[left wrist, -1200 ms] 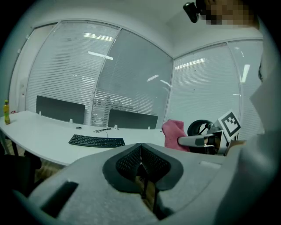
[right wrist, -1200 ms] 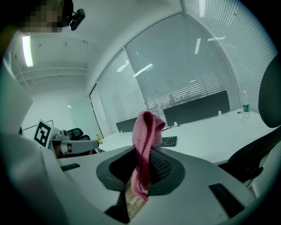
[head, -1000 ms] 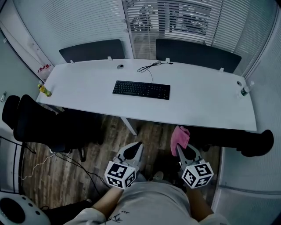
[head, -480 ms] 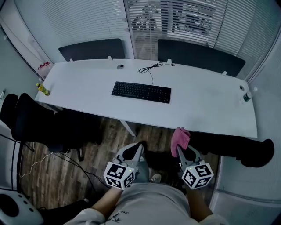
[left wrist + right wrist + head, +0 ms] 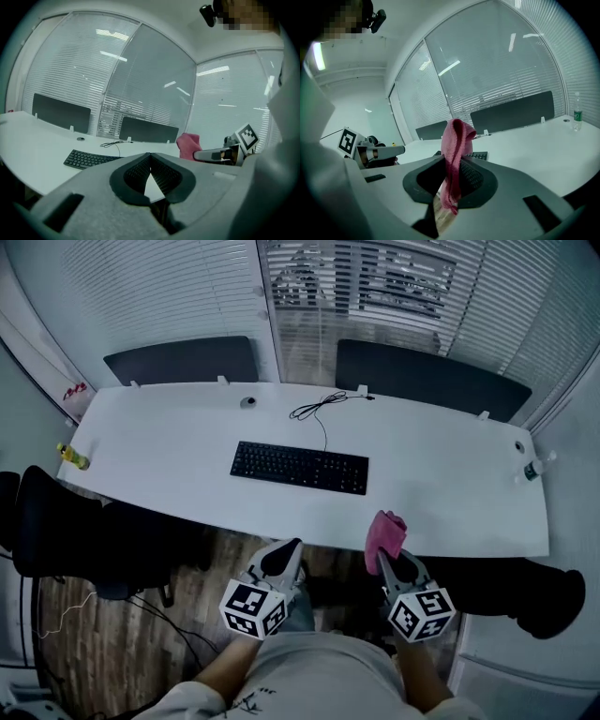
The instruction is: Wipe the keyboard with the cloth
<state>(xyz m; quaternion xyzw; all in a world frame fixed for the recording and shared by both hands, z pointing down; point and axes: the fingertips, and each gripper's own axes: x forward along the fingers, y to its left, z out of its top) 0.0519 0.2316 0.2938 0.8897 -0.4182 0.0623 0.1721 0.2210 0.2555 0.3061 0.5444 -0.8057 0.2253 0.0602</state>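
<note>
Pink cloth [image 5: 456,154] partly hidden in right claw [image 5: 451,169]

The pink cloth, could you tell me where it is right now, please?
In the head view, the cloth is clamped in the right gripper at lower right, just before the table's near edge, right of the keyboard.

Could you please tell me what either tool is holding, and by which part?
The right tool pinches the pink cloth near its lower end, its folded bulk above the jaws. The left tool holds nothing.
</note>
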